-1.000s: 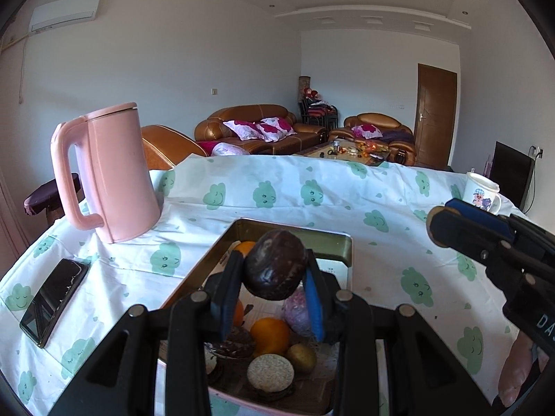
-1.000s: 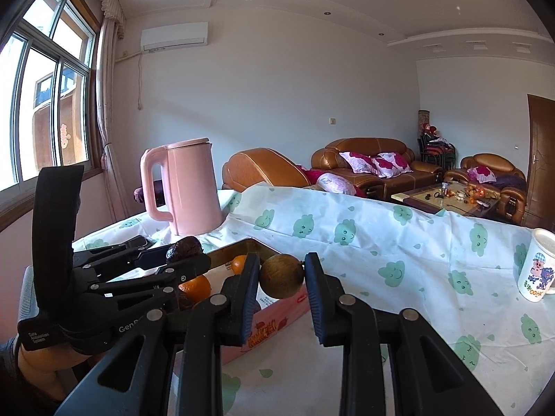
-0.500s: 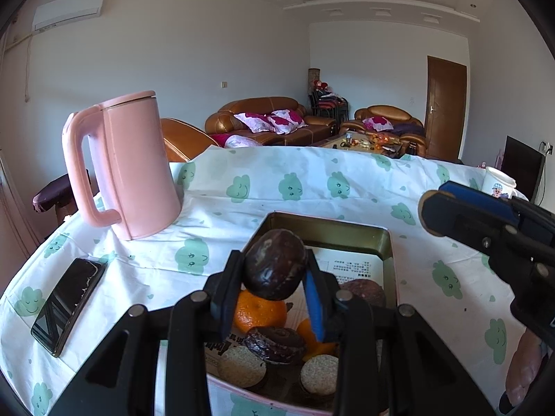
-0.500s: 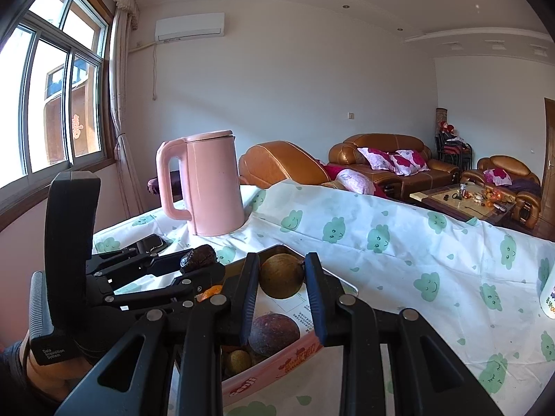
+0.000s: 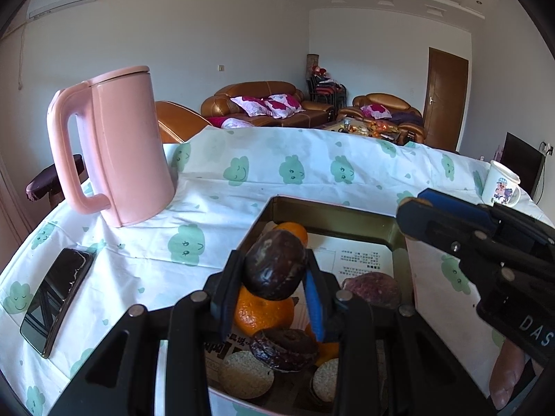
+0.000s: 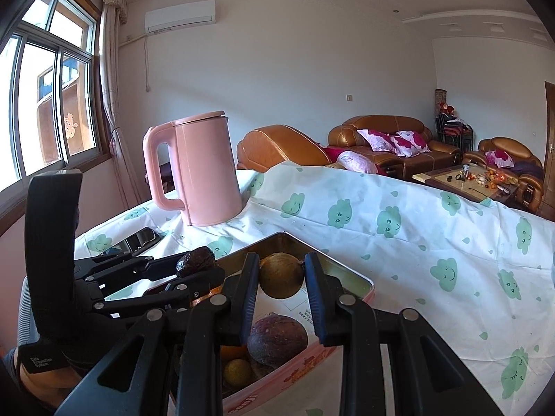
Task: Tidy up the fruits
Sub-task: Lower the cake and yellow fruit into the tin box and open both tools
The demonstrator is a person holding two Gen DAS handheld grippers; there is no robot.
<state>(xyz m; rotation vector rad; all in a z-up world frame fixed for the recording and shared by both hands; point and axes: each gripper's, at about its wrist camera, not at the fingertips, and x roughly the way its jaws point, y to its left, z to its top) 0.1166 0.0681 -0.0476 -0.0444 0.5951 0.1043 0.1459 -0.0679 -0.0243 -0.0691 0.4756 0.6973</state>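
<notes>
Both tools hang over the fruit tin, each clamped on one fruit.

The counter [image 5: 312, 180], under a white cloth printed with green clouds, carries a tall pink kettle [image 5: 118, 145], a rectangular metal tin [image 5: 333, 208] with pink outer walls, a dark phone [image 5: 55, 298] lying flat and a small printed mug [image 5: 501, 187] at the far edge. The left tool [image 5: 274, 270] has its jaws narrowed tight on a dark, glossy, wrinkled fruit [image 5: 274, 263] held above the tin. The right tool [image 6: 281, 277] pinches a round brown fruit [image 6: 281, 275] just as closely, also over the tin. Inside the tin lie oranges [image 5: 263, 312], a purplish fruit [image 5: 373, 289], another dark wrinkled one [image 5: 284, 348] and two pale cut rounds [image 5: 246, 374], on printed paper.
</notes>
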